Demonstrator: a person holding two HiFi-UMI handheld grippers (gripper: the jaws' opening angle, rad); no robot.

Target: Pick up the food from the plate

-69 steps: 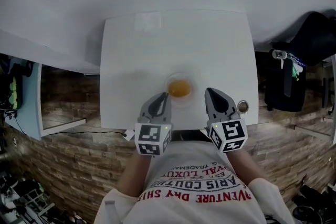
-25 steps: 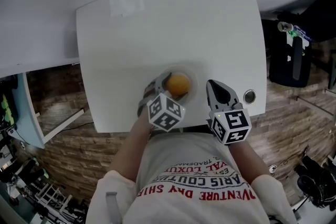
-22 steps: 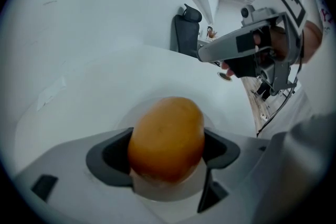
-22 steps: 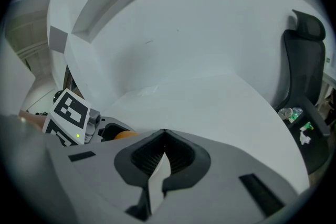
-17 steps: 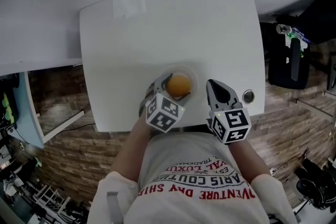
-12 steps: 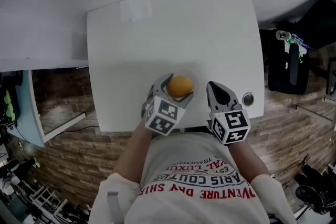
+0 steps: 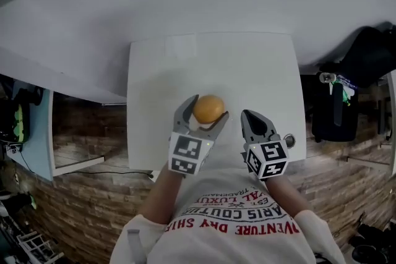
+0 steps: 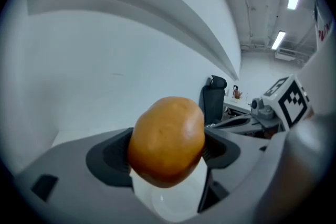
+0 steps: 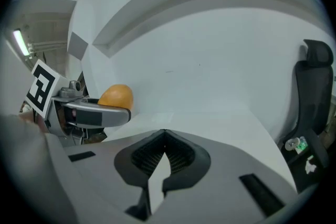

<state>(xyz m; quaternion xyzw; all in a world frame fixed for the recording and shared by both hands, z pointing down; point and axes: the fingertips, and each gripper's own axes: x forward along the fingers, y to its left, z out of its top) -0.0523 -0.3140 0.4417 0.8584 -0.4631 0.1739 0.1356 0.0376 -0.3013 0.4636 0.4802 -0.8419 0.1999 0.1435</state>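
A round orange piece of food [image 7: 208, 109] hangs above the white table, and my left gripper [image 7: 210, 107] is shut on it. In the left gripper view the food [image 8: 167, 140] fills the gap between the two dark pads, with the white plate [image 8: 170, 199] showing below it. In the head view the plate is hidden under the left gripper. My right gripper [image 7: 250, 116] hovers just to the right near the table's front edge, its jaws shut with nothing between them [image 9: 164, 134]. The right gripper view shows the food [image 9: 116, 97] held at its left.
The white table [image 7: 247, 65] stands against a white wall. A small round metal thing [image 7: 288, 141] sits at the table's front right edge. A black chair [image 9: 315, 92] with dark gear stands to the right. Brick-pattern floor lies on both sides.
My left gripper went to the plate, shut on the orange food and has lifted it up off the plate. The right gripper has stayed shut beside it.
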